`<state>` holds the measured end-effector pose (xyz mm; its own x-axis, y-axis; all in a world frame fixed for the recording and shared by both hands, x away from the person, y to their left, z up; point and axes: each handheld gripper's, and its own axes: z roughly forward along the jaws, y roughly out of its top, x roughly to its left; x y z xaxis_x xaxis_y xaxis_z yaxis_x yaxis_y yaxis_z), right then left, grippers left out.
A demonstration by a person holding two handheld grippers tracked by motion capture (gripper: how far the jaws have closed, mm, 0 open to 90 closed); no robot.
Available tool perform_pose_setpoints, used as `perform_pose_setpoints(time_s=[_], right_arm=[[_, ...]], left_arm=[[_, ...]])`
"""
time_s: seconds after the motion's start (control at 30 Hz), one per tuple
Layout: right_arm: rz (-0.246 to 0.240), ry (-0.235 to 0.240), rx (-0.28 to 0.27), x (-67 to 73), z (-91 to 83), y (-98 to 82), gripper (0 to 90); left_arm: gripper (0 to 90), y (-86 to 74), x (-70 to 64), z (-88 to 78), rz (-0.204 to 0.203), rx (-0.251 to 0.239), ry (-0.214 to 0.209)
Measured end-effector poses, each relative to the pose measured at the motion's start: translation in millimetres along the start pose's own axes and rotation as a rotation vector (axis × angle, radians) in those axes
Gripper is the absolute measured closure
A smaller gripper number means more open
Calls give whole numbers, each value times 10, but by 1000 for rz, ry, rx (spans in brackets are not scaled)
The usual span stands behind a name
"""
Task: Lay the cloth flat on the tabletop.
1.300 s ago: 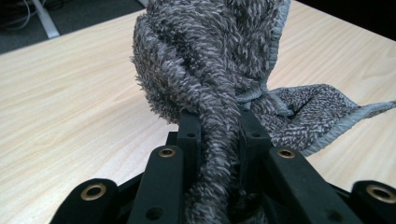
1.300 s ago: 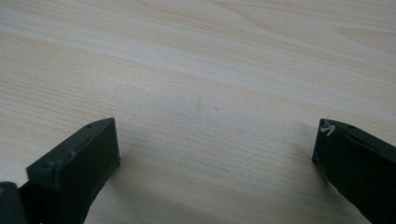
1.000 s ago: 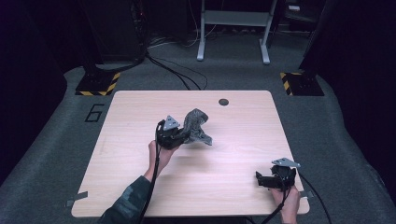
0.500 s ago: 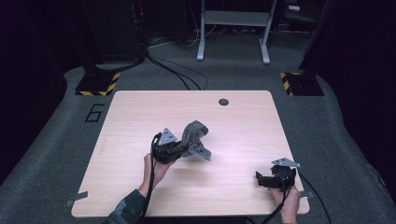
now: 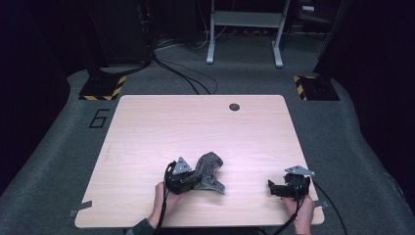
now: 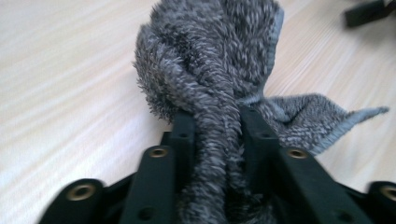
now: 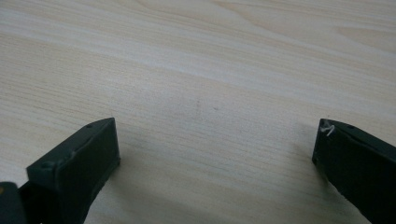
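Now the left tool (image 5: 192, 177) has a fluffy grey cloth (image 6: 219, 79) bunched between its two black jaws, which have just been opening a little but are squeezing it all the same. The cloth sits near the front middle of the tabletop (image 5: 161, 127), one corner lying flat. The right tool (image 7: 215, 154) rests well apart on the right, jaws spread wide over bare wood.

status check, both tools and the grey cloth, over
Left tool clamped on grey cloth, jaws just easing open. Right tool open, empty. Table ahead unobstructed.
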<state>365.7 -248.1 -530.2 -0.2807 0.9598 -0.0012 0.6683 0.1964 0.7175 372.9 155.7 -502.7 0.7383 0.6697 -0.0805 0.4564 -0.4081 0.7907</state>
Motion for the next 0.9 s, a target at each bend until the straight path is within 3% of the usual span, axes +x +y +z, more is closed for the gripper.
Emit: perform_pose_setpoints(time_s=[0.07, 0.1, 0.2, 0.3, 0.4, 0.57, 0.9], right_arm=[[0, 0, 0, 0, -1, 0, 0], [1, 0, -3, 0, -1, -1, 0], [5, -5, -1, 10, -5, -3, 1], [5, -6, -2, 11, -6, -4, 1], [6, -6, -1, 11, -6, -4, 1], [7, -7, -1, 13, -6, -4, 1], [-2, -8, -1, 38, -13, 2, 8]], left_arm=[[549, -36, 5, 18, -5, 9, 18], [549, -43, 9, 15, -12, 18, 35], [332, -17, 6, -66, 7, 31, 83], [271, 20, -13, -169, 29, 20, 114], [256, 62, -43, -268, 58, 1, 141], [269, 107, -90, -292, 89, -5, 141], [397, 191, -125, -41, 154, 98, 68]])
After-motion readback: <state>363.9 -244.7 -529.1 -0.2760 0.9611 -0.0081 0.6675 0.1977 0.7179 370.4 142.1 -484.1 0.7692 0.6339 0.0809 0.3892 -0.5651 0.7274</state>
